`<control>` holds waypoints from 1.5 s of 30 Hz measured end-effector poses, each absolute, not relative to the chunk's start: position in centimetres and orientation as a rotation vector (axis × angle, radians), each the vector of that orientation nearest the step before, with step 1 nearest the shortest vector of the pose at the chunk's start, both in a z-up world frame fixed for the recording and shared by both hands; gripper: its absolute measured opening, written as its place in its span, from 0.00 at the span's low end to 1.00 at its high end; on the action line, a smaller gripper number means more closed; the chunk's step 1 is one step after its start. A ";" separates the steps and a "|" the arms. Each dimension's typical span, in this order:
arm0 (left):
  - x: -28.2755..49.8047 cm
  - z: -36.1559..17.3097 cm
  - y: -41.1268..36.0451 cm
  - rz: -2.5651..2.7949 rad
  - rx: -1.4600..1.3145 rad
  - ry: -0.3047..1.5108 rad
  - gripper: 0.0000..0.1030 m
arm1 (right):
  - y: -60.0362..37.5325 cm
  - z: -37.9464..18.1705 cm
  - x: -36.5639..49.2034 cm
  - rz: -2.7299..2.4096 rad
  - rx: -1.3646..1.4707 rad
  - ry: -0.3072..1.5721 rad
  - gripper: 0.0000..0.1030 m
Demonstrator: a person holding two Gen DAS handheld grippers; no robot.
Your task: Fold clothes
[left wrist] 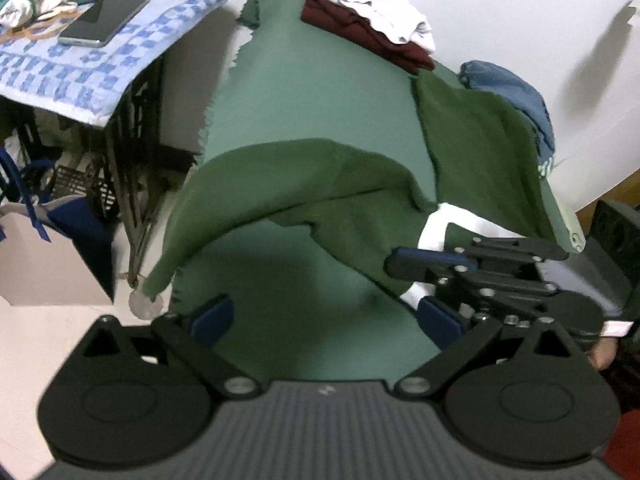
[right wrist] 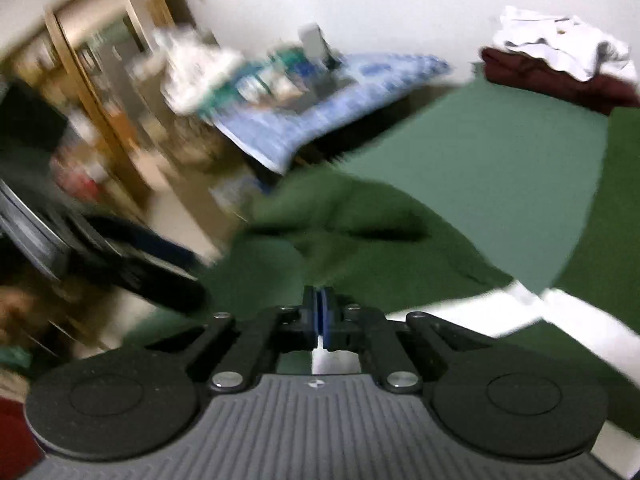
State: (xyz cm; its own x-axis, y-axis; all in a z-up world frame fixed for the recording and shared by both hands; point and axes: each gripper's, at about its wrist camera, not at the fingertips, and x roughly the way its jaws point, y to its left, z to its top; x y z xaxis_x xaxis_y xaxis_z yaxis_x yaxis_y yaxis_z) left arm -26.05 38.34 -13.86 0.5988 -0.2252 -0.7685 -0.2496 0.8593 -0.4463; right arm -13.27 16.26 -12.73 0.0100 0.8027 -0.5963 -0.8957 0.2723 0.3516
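Across the light green bench (left wrist: 312, 92) sprawls a dark green garment (left wrist: 304, 184) with white stripes. Right hand-held gripper (right wrist: 320, 312) pinches its striped edge; left hand-held gripper (left wrist: 320, 316) gapes wide, empty. Best grab the opposite edge, then fold evenly.

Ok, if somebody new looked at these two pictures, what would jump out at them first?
First, the dark green garment with white trim, lying rumpled across the lighter green table cover. The right gripper is shut on its edge near the white trim, while the left gripper stands open over the cover. At the table's far end sits a stack of folded clothes, a white piece on a maroon one.
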 end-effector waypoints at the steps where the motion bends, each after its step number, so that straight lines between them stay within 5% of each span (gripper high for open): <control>1: -26.0 -13.8 38.2 0.001 -0.566 0.937 0.95 | 16.1 -12.4 -13.4 1.355 -0.121 0.823 0.03; 5: -25.2 -14.5 37.9 -0.035 -0.596 0.934 0.96 | 16.0 -14.2 -13.1 1.352 -0.098 0.941 0.04; 8: -23.6 -15.1 37.4 -0.024 -0.617 0.929 0.96 | 14.6 -14.7 -12.8 1.340 -0.039 1.020 0.19; 10: -22.3 -15.3 37.0 -0.012 -0.637 0.914 0.95 | 12.2 -13.7 -13.0 1.311 -0.004 0.990 0.42; 13: -20.3 -15.1 35.5 -0.008 -0.571 0.895 0.95 | 7.9 -12.1 -13.5 1.151 -0.086 0.867 0.46; 15: -19.0 -15.0 34.5 -0.005 -0.526 0.883 0.92 | 6.3 -12.4 -14.0 1.036 -0.200 0.852 0.43; 16: -18.5 -15.2 34.2 0.013 -0.489 0.894 0.79 | 5.3 -12.7 -14.2 0.986 -0.226 0.857 0.37; 17: -18.0 -15.3 33.9 0.034 -0.451 0.906 0.77 | 4.2 -12.9 -14.4 0.944 -0.212 0.873 0.33; 19: -17.2 -15.5 33.6 0.080 -0.368 0.929 0.58 | 1.8 -13.4 -14.7 0.860 -0.185 0.904 0.12; 21: -17.3 -15.5 33.9 0.121 -0.283 0.934 0.40 | -0.5 -13.8 -15.1 0.784 -0.152 0.925 0.09; 25: -17.0 -15.2 35.1 0.136 -0.226 0.970 0.30 | -2.8 -13.3 -15.9 0.716 -0.044 0.964 0.10; 27: -16.5 -14.5 34.6 0.118 -0.202 0.979 0.33 | -2.9 -12.8 -16.0 0.719 0.011 0.982 0.18; 31: -16.6 -12.2 30.9 -0.023 -0.154 0.909 0.68 | -1.5 -13.1 -16.2 0.785 -0.054 1.014 0.42; 35: -16.1 -12.6 26.4 -0.064 -0.115 0.913 0.68 | -4.3 -12.1 -15.3 0.816 -0.042 0.998 0.34; 40: -16.7 -14.9 23.3 -0.005 -0.047 0.986 0.63 | -15.2 -10.4 -10.3 0.393 0.234 0.955 0.42; 45: -16.6 -15.6 22.5 0.084 -0.024 1.036 0.74 | -22.7 -11.3 -8.5 0.282 0.413 1.053 0.51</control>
State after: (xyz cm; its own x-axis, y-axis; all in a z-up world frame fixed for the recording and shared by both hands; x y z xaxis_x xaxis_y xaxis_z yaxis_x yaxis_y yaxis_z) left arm -16.60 22.48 -15.63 0.5069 0.0589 -0.8600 -0.0812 0.9965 0.0204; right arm -8.52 -22.73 -11.25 0.4697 0.4163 -0.7785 -0.0287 0.8886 0.4578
